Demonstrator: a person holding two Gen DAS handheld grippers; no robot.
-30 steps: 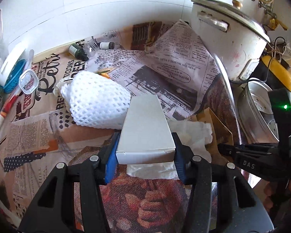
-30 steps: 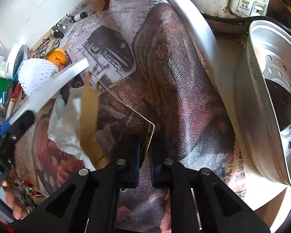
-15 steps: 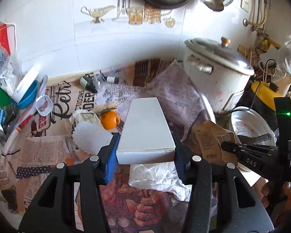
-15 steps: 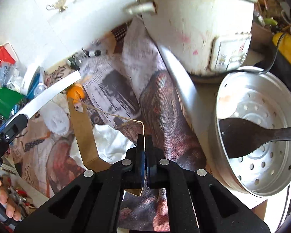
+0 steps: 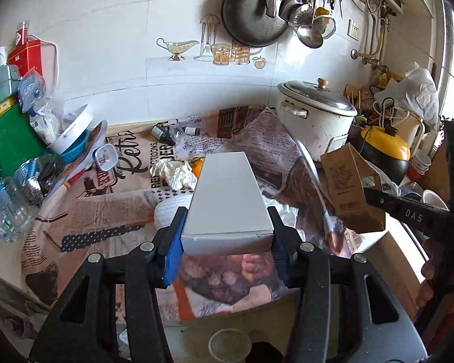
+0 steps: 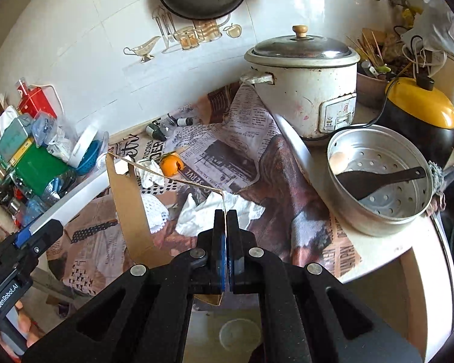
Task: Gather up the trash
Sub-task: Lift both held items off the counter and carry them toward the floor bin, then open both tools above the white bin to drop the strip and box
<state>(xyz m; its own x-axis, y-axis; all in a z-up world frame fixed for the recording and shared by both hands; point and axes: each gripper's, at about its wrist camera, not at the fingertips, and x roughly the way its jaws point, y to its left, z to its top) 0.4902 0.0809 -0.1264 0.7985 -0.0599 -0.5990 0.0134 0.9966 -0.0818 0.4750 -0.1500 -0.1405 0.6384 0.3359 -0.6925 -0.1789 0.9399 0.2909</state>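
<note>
My left gripper (image 5: 225, 216) is shut on a plain white box (image 5: 227, 199), held lengthwise above the newspaper-covered counter (image 5: 106, 211). In the right wrist view the same box (image 6: 75, 199) juts in from the lower left. My right gripper (image 6: 225, 216) is shut on one thin wall of an opened brown cardboard carton (image 6: 127, 205), which hangs to its left. The left wrist view has that carton (image 5: 348, 187) at the right. On the counter below lie a crumpled white tissue (image 6: 215, 211), a white foam net (image 6: 154, 211) and an orange (image 6: 171, 165).
A white rice cooker (image 6: 305, 90) stands at the back right, with a metal steamer pan (image 6: 378, 211) holding a black spoon in front of it. A yellow-lidded pot (image 6: 420, 112) is further right. Boxes, bags and a blue basket (image 5: 72, 151) crowd the left. Small bottles (image 5: 163, 133) lie by the wall.
Both grippers have risen and drawn back from the counter, carrying the white box and the brown carton. The right jaws closed fully on the carton wall. The tiled wall now fills the upper view.
</note>
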